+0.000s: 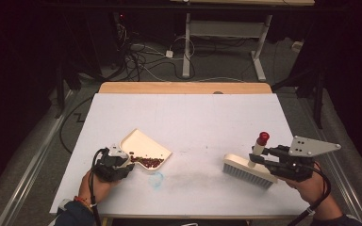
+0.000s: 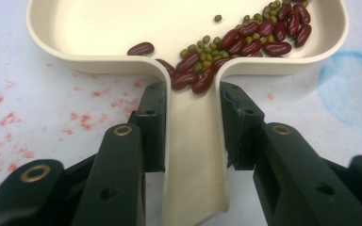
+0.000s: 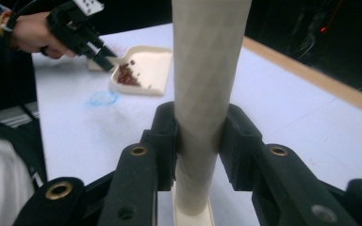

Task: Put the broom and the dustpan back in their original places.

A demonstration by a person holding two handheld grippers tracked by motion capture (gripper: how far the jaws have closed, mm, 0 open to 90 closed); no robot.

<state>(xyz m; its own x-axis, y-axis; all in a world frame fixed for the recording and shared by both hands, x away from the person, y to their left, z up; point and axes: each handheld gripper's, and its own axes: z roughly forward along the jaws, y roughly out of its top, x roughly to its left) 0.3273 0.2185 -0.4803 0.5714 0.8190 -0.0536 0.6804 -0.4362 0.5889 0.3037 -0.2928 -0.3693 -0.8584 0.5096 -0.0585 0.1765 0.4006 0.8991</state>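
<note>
Your left gripper (image 1: 122, 162) pinches the dustpan (image 1: 143, 148) by its handle, beans (image 1: 147, 161) gathered at the handle end. Your right gripper (image 1: 259, 157) pinches the brush (image 1: 247, 169) handle upright, well right of the dustpan, bristle bar lying crosswise.

Beans (image 1: 147, 161) in dustpan (image 1: 143, 143), brush (image 1: 248, 170) far right

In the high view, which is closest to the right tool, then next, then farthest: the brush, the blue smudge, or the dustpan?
1. Brush: held by its handle in the right tool, at the right.
2. Blue smudge: on the table, left of the middle.
3. Dustpan: farthest, at the left, beans inside it.
</note>
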